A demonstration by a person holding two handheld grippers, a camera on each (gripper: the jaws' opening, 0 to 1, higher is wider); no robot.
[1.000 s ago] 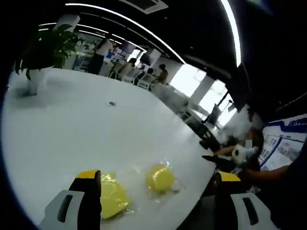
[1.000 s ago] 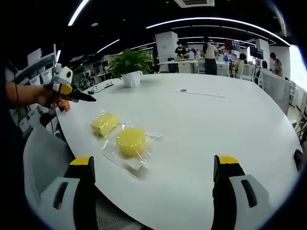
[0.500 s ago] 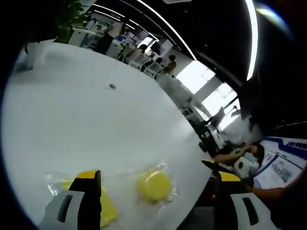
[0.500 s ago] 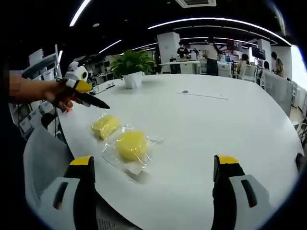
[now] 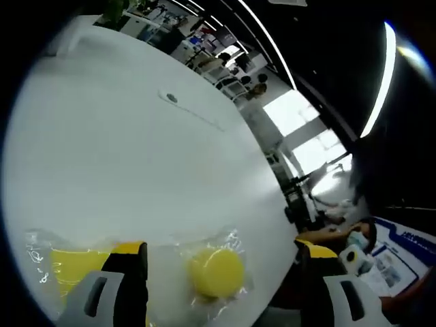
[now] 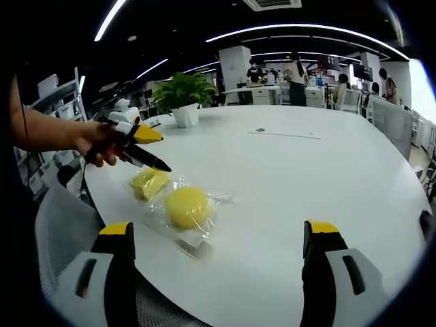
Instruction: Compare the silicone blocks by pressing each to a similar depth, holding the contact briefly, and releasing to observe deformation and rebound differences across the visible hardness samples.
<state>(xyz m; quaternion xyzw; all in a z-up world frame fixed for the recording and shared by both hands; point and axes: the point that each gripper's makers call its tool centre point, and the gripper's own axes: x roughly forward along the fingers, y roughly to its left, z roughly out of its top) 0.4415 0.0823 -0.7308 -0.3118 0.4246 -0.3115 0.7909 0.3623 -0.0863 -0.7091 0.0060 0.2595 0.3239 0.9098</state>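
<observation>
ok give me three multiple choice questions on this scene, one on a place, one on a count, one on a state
1. Where is the left gripper?
A. over the square yellow silicone block
B. beside the potted green plant
C. off the round white table

2. How many yellow blocks lie there?
A. one
B. two
C. four

3. The round yellow silicone block is
A. bare
B. in a clear bag
C. held

Answers:
A, its tips hover above the square one.
B, one square, one round.
B, plastic film surrounds it.
</observation>
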